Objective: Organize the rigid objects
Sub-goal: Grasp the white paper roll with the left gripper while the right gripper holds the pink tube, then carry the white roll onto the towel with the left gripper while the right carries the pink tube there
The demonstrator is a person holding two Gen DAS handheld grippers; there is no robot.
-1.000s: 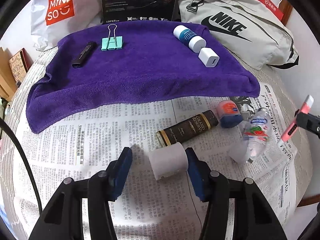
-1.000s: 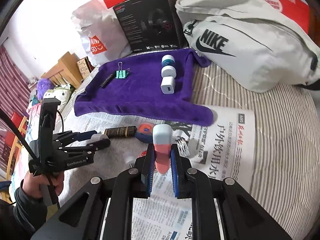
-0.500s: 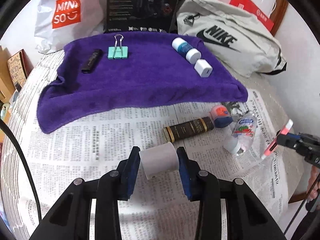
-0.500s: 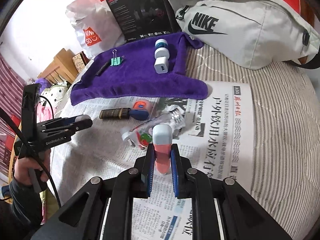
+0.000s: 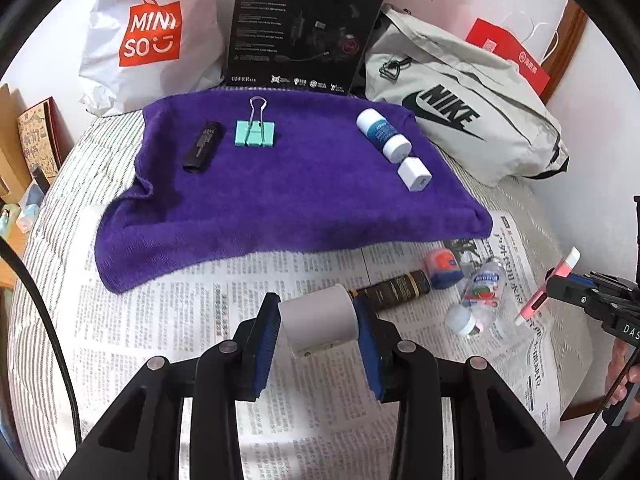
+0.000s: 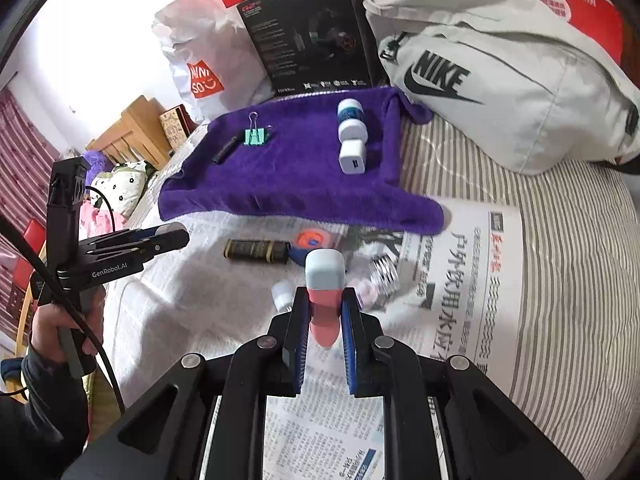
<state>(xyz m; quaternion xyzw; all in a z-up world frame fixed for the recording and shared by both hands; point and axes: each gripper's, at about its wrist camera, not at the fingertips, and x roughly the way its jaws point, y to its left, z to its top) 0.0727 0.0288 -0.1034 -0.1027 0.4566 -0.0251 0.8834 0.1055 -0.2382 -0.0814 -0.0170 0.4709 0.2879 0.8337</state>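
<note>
Purple towel [image 5: 288, 184] bunched, sloping at near edge; I judge round item set there may roll back onto newspaper [image 5: 200, 320]

Left gripper [image 5: 318, 330] jaws partly closed, pads pressing ends of white roll [image 5: 318, 320], held clear of paper; smooth ends, I risk slip if wrist tilts

Right gripper [image 6: 325, 328] jaws near fully closed on pink tube with pale cap [image 6: 324, 280], held over newspaper; narrow hold, may pivot

Binder clip [image 5: 255, 132], white charger [image 5: 415, 174] occupy towel; I could knock them placing

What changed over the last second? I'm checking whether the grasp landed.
The left gripper closed its open jaws on the grey cylinder and lifted it off the newspaper. The right gripper kept its grip on the pink tube. Everything on the purple towel stayed put.
</note>
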